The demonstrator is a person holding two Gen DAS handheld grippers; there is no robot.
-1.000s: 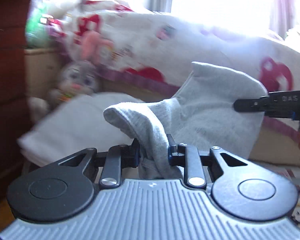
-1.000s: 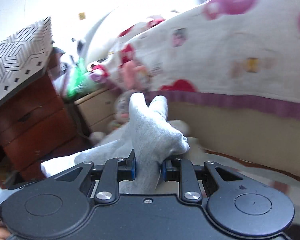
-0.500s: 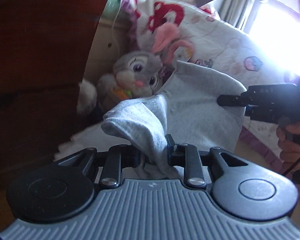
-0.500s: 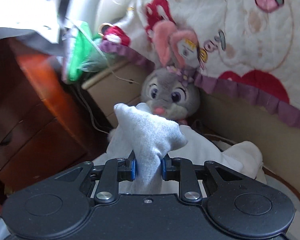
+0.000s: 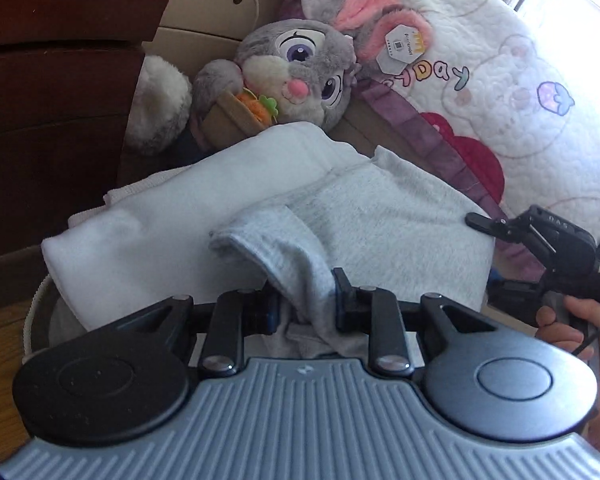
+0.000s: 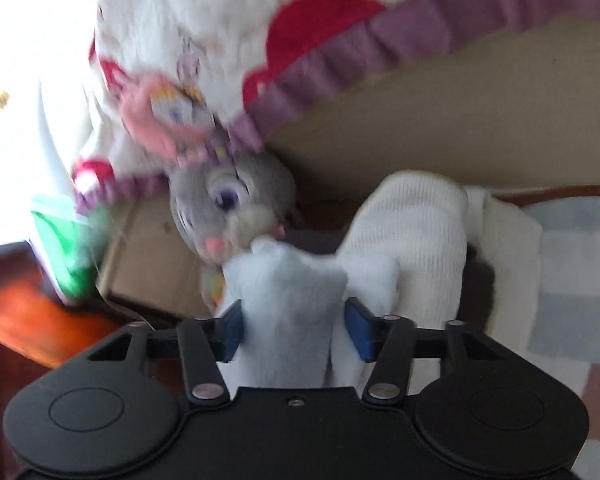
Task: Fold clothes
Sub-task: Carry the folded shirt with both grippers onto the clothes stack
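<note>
just in front of the stuffed rabbit (image 5: 296, 76), a grey garment (image 5: 380, 216) is spread over a white folded pile (image 5: 148, 232). one bunched corner is pinched in the left gripper (image 5: 306, 300). the opposite edge is met by the right gripper (image 6: 296, 328), whose jaws look slightly parted around the cloth; a firm hold cannot be told through the blur. the garment's long axis is stretched between both grippers, neither nearer, so any laying-down is judged to depend on keeping that line level.
</note>
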